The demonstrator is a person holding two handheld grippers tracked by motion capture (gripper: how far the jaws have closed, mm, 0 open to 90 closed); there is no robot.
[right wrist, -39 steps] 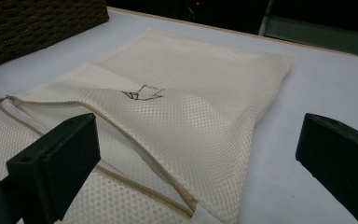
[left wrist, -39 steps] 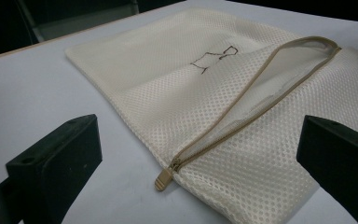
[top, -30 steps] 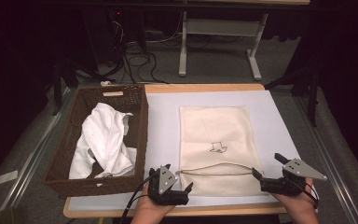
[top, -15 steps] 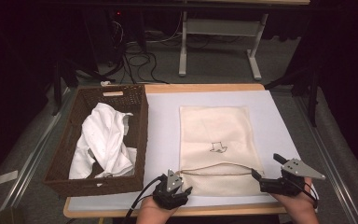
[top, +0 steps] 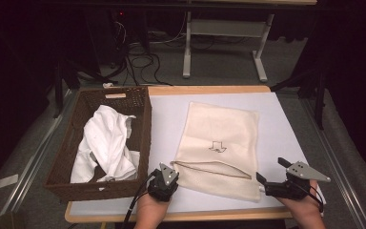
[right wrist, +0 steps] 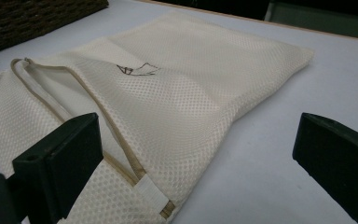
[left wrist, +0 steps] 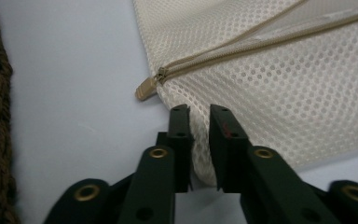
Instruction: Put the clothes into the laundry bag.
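One table with a pale top took up most of the high view, its near edge cut off by the bottom of the frame along with both of the person's forearms. On its left stood one brown wicker basket, holding a crumpled white garment whose folds hid how many pieces it was. In the left gripper view only a strip of the basket's weave showed at the left edge.

One cream mesh laundry bag lay flat in the middle of the table, apart from the basket, with its zipped mouth toward the person. The zipper ran across the near end and gaped open; what lay inside could not be made out. A small dark mark sat on the cloth, too small to read.

There were two grippers. The left gripper was at the bag's near left corner, just below the one tan zipper pull, its jaws drawn close with a fold of mesh pinched between them. The right gripper hovered at the bag's near right corner, jaws wide apart, one over the mesh and the other over bare table; in the high view it sat just beside the bag's edge.
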